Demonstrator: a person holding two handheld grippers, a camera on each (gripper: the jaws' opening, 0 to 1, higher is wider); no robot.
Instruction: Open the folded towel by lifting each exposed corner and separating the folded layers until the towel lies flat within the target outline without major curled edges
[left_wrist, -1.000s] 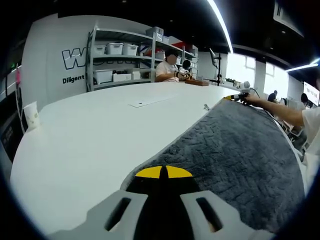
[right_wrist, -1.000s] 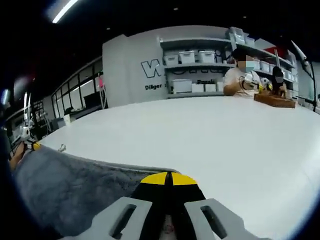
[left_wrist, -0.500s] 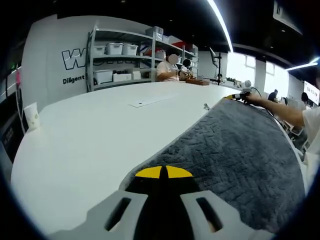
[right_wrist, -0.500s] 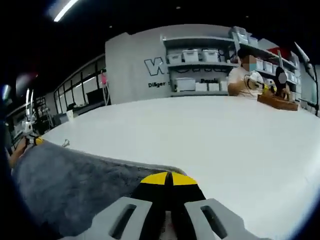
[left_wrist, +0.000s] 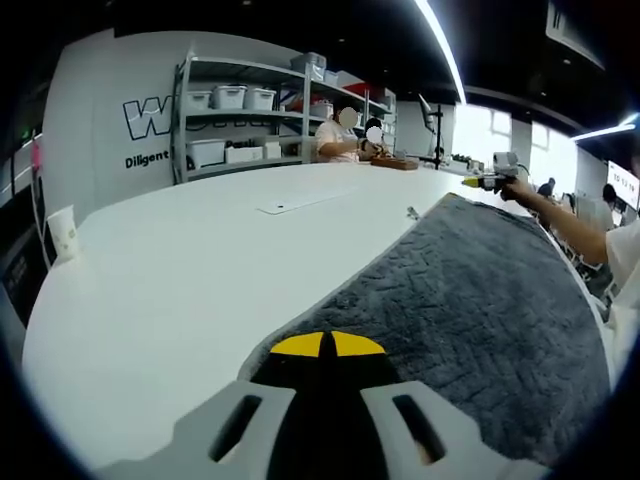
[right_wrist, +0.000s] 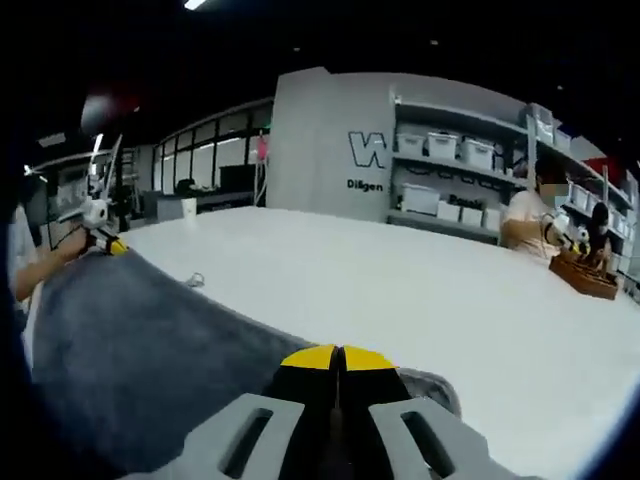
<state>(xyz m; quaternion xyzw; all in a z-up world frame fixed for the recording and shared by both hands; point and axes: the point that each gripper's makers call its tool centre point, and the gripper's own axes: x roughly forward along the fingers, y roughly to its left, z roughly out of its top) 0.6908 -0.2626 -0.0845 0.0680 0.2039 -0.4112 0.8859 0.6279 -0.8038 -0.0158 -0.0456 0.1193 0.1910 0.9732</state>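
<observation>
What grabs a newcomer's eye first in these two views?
The grey towel, spread over the near part of the big white table, with the left gripper shut on one corner and the right gripper shut on the far one. Behind, a shelving rack of white bins stands against the lettered wall.

one towel (left_wrist: 480, 300), two tongs (left_wrist: 328, 345) (right_wrist: 340, 357), one cup (left_wrist: 63, 231).

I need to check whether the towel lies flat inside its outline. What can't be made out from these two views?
- Target outline: none can be made out on the table in either view.
- Near edge of the towel: in the left gripper view, hidden under the left gripper.
- Towel's corner in the right gripper view: covered by the right gripper.
- Small object on the table: too small to identify.
</observation>
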